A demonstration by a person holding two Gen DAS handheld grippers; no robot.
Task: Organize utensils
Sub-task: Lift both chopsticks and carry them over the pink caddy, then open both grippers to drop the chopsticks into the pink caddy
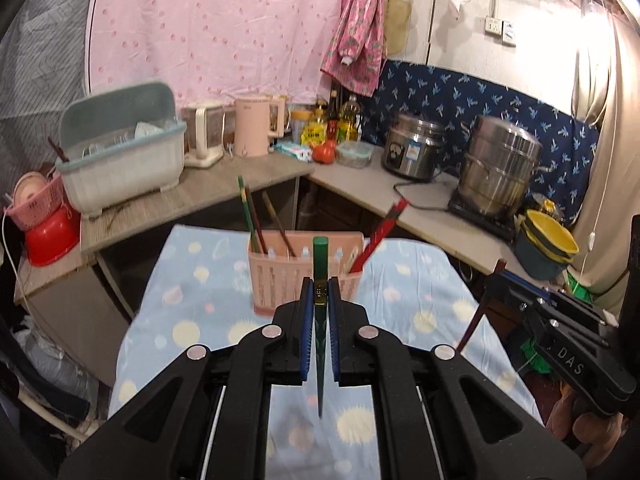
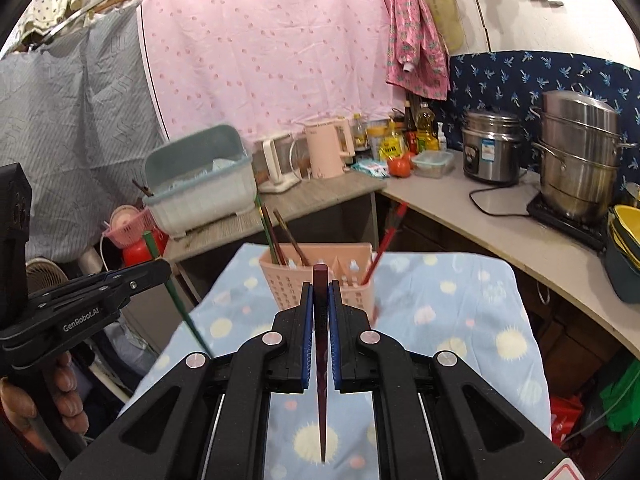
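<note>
Both tongs carry chopsticks!
Left tongs (image 1: 320, 292) pinch a green chopstick (image 1: 320, 264); right tongs (image 2: 320, 292) pinch a dark red chopstick (image 2: 320, 280), above the pink holder (image 1: 280, 280) on the surface (image 1: 192, 312).

Bright indoor light with glare at upper right, strong fisheye bending and dark vignetted corners, slight blur.

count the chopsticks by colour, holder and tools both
green: 2, one in the pink holder at, one in the left tool at
dark brown/maroon: 3, right tool's at
red: 1
total: 6
</note>
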